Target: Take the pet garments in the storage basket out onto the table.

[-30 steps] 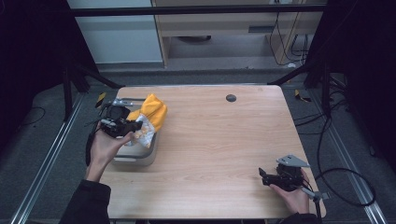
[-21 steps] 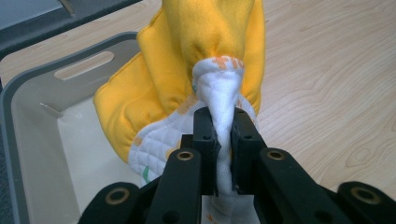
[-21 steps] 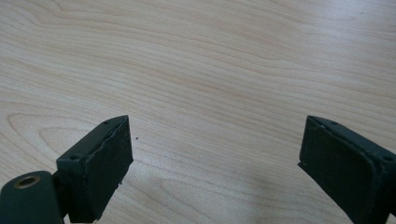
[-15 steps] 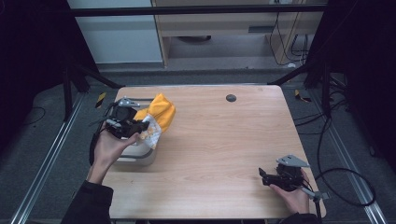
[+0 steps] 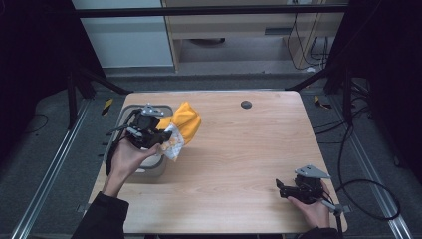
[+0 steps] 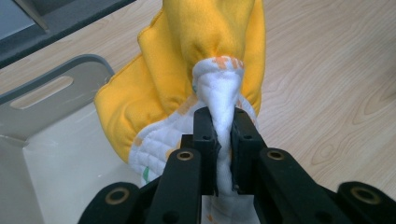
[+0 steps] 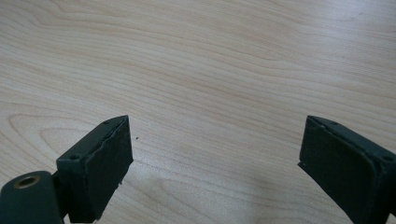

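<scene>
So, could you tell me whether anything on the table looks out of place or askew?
Only the cloth: it hangs bunched and crumpled, pinched by a white fold in the left gripper, partly over the rim of the grey bin and partly over the table. Nothing looks spilled or damaged.

A lab or test bay, not a home: 1 bare wooden worktop (image 5: 239, 164) w/ a round cable port (image 5: 246, 104), boxed in by a black metal frame (image 5: 209, 10). Aluminium rails (image 5: 47, 179) run along grey carpet either side; loose cables (image 5: 368, 194) snake across the floor at right. Plain cabinet (image 5: 234, 30) & pale wall panel (image 5: 124, 35) behind.
</scene>
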A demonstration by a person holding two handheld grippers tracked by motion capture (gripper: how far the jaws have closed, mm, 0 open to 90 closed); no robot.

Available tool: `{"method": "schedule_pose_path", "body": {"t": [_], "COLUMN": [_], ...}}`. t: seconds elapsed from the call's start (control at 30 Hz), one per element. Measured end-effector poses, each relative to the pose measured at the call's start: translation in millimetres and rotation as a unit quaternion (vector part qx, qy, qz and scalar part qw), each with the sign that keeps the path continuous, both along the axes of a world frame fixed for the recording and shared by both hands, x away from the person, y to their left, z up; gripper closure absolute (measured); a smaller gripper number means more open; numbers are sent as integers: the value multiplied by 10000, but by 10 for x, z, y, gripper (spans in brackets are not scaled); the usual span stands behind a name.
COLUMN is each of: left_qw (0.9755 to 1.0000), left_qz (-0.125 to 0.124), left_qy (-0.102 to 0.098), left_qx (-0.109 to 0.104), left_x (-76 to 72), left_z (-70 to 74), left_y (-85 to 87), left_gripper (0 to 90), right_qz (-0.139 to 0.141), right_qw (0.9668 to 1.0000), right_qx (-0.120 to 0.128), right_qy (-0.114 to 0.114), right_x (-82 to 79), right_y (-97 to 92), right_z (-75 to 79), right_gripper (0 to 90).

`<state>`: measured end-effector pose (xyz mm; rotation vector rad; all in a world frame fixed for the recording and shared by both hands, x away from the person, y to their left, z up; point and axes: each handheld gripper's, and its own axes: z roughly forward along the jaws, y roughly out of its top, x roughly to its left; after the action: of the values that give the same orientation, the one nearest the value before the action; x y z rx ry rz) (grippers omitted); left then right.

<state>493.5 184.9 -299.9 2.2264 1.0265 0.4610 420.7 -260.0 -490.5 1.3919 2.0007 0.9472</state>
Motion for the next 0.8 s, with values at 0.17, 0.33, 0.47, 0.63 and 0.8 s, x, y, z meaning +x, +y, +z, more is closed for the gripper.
{"method": "schedule_pose_path", "body": {"t": [0.17,0.33,0.47,0.63,0.8], "left_qw": [9999,9997,9995,9990,9985], "left_qz": [-133,-254,-327,-425,-514], "left_qy": [22,31,51,95,145], "left_qx": [6,-2,8,52,79], "left_x": [4,-3,-5,5,16], "left_z": [-31,-49,-78,-130,-192], "left_y": [-121,-209,-290,-368,-453], "left_gripper": [831,831,831,831,831], "right_qz": [-1,-1,-1,-10,-3], "right_qw": [10000,10000,10000,10000,10000], "right_qx": [5,6,7,32,39], "right_qy": [-1,1,3,19,18], "right_x": [1,0,0,-3,-3], "right_y": [-2,-2,-3,-2,-1], "right_z": [1,1,1,4,4], "right_gripper": [93,93,94,93,93]}}
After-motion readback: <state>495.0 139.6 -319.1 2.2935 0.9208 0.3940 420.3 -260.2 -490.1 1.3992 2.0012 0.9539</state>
